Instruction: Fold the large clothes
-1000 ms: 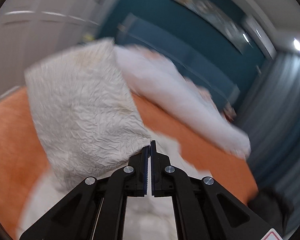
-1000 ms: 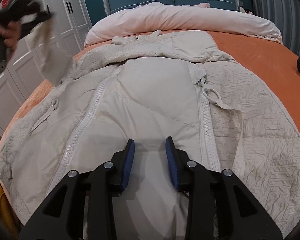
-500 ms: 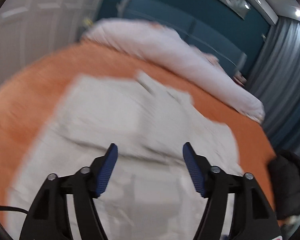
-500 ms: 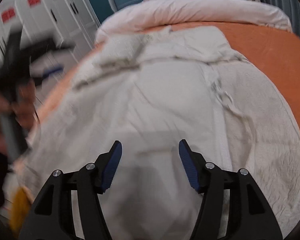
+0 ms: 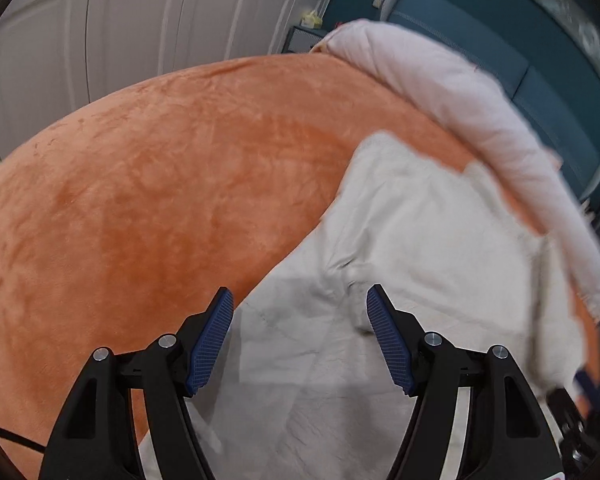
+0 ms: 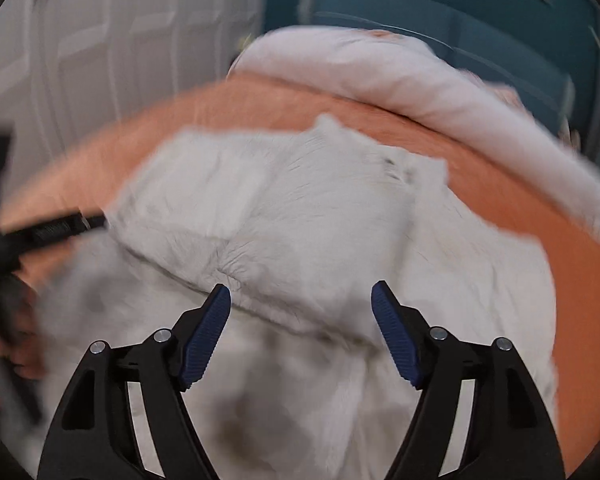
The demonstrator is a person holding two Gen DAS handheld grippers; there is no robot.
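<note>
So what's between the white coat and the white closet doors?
Only the bare orange bedspread lies between the coat and the closet doors, seen in the left wrist view.

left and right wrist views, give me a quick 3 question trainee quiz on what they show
1. True or false: the left gripper is clamped on the crinkled off-white padded coat.
2. What covers the bed? A) orange plush blanket B) green sheet C) bare mattress
3. Fill in: along the bed's far side lies a rolled pale ____ duvet.

Key: 1 false, its jaws stand open over the coat; 2 A; 3 pink.
</note>
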